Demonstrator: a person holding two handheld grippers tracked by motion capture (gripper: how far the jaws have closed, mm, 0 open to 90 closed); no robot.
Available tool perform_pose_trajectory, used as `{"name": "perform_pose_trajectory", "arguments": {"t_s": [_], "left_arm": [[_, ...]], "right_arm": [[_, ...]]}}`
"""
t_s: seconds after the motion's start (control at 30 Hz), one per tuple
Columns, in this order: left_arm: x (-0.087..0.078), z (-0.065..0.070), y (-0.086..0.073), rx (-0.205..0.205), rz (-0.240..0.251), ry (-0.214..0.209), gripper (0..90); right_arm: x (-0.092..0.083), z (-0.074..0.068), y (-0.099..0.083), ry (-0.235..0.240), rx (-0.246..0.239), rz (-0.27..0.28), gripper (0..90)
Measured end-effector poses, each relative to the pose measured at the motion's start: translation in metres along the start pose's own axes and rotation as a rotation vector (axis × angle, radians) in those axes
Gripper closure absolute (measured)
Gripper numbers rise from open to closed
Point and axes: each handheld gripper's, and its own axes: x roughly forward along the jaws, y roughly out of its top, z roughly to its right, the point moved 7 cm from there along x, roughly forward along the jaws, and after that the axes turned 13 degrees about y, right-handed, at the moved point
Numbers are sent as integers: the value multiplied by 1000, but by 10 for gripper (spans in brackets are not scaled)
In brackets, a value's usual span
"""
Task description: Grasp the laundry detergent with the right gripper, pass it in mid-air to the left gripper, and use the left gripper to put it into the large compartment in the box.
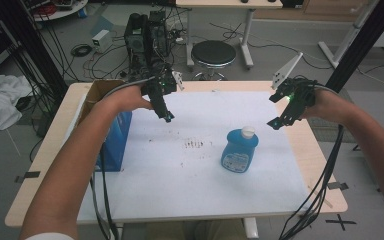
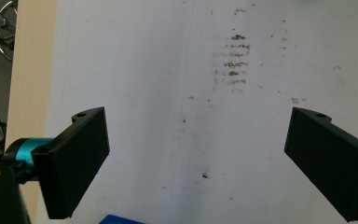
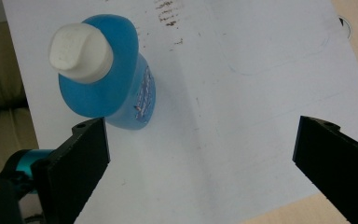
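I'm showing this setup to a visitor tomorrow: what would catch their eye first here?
Probably the blue bottle with its white cap, standing upright on the white sheet right of centre. Next, the two black grippers held above the table with jaws wide open: the left gripper and the right gripper.

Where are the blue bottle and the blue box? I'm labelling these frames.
blue bottle (image 1: pixel 239 152): high view, on its label.
blue box (image 1: pixel 116 142): high view, on its blue side wall.
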Motion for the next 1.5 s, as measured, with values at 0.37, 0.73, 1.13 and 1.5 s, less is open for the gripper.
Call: {"name": "perform_pose_trajectory", "arguments": {"t_s": [0.37, 0.73, 1.13, 1.5], "left_arm": [[-3, 7, -1, 11, 14, -9, 64], [-8, 11, 3, 20, 36, -5, 64], [-7, 13, 4, 36, 41, -1, 64], [-6, 14, 3, 31, 41, -5, 64]], "right_arm": [[5, -13, -21, 0, -4, 94, 27], [20, -33, -32, 19, 10, 182, 27], [43, -41, -45, 52, -24, 332, 27], [74, -46, -54, 52, 7, 457, 27]]}}
